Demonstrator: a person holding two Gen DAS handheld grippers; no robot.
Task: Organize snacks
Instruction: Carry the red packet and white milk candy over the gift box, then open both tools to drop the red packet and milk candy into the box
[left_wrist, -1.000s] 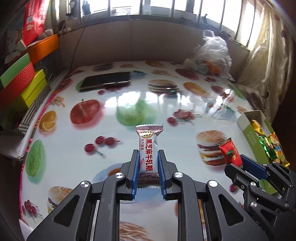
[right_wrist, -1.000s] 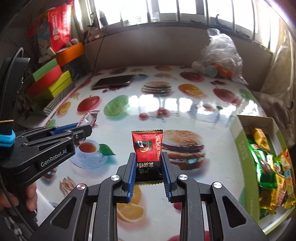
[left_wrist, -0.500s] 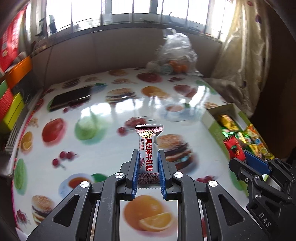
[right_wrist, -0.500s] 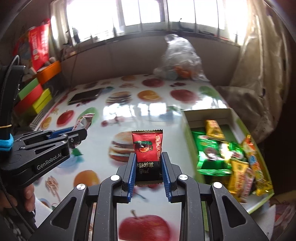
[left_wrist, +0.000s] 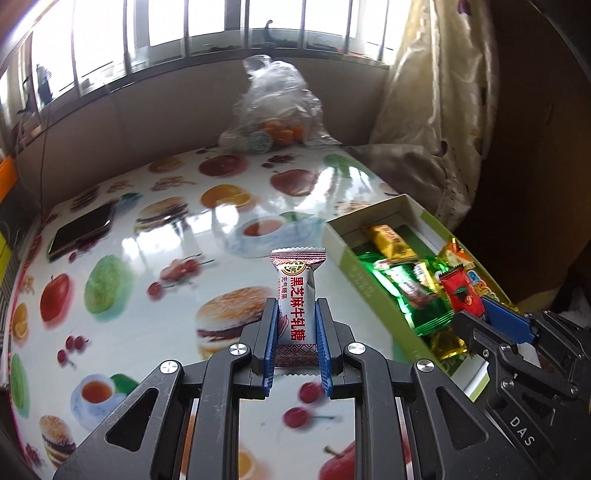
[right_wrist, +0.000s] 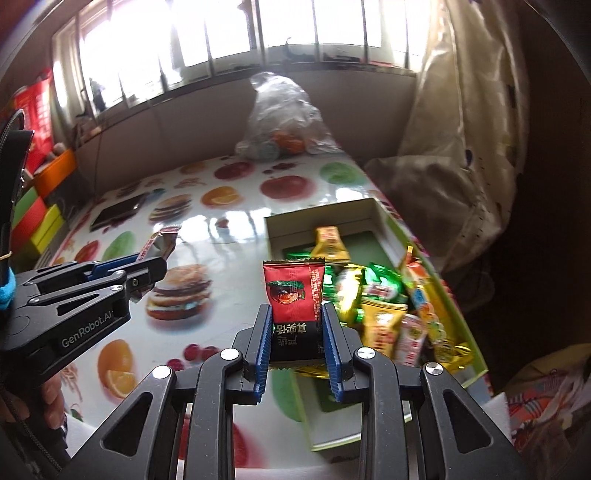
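Left tongs (left_wrist: 295, 334) pinch a white sesame nougat candy (left_wrist: 296, 295); right tongs (right_wrist: 297, 341) clamp a red candy (right_wrist: 294, 295), each carried upright toward the snack-filled green box (right_wrist: 458, 314) at the table's (left_wrist: 155, 295) right edge.

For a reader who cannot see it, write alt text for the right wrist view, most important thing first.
The right gripper clamps a red and black candy packet upright above the near end of a green box full of wrapped sweets. At left, the left gripper holds a white packet over a fruit-and-burger-print tablecloth.
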